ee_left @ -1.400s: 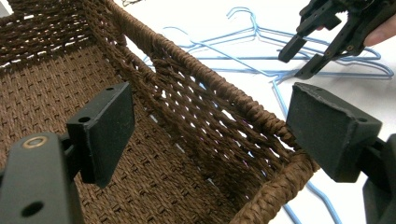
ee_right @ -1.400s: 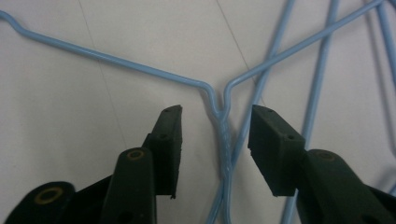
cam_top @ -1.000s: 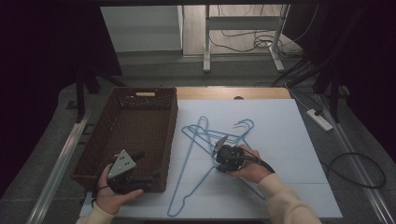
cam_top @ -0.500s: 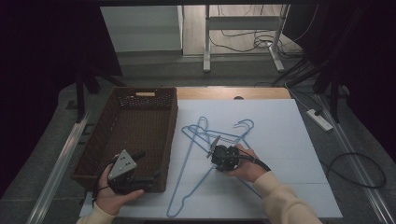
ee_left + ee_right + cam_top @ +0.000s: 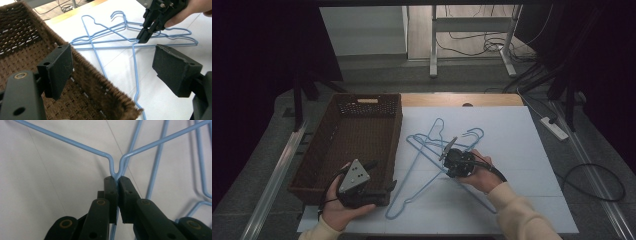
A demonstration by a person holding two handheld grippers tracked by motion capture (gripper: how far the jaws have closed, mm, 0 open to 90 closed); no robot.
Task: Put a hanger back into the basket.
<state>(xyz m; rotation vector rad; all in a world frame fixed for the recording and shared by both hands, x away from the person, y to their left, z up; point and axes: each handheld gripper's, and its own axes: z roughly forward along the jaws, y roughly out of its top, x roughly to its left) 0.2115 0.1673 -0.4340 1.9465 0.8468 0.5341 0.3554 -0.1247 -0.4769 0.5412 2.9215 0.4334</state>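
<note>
I am working on the blue wire hanger (image 5: pixel 113 166), which is lying on the white table sheet (image 5: pixel 532 150) in a crossed heap with the other blue hangers (image 5: pixel 432 137), just right of the brown woven basket (image 5: pixel 357 135). My right gripper (image 5: pixel 117 178) has just been closing on it, and its jaws are now pinching the neck of the hanger, right where the two shoulder wires are dipping together into the twisted stem. So I am judging this as the grasp step, with the lift not yet begun.

Next I am expecting to raise it slowly and carry it left toward the basket; since the wires are overlapping, I am counting on the others snagging and dragging along, so a gentle pull up and away looks wise.

My left gripper (image 5: pixel 362 187) is hovering over the basket's near right corner with its jaws spread wide and nothing between them.

The right gripper view is giving me the pinch itself, wire squeezed between the pads, which the high view is too coarse to settle. The left gripper view is showing the right gripper (image 5: pixel 150 27) from the side, tip down on the crossing wires, and the basket rim (image 5: pixel 100 82) close below.
</note>
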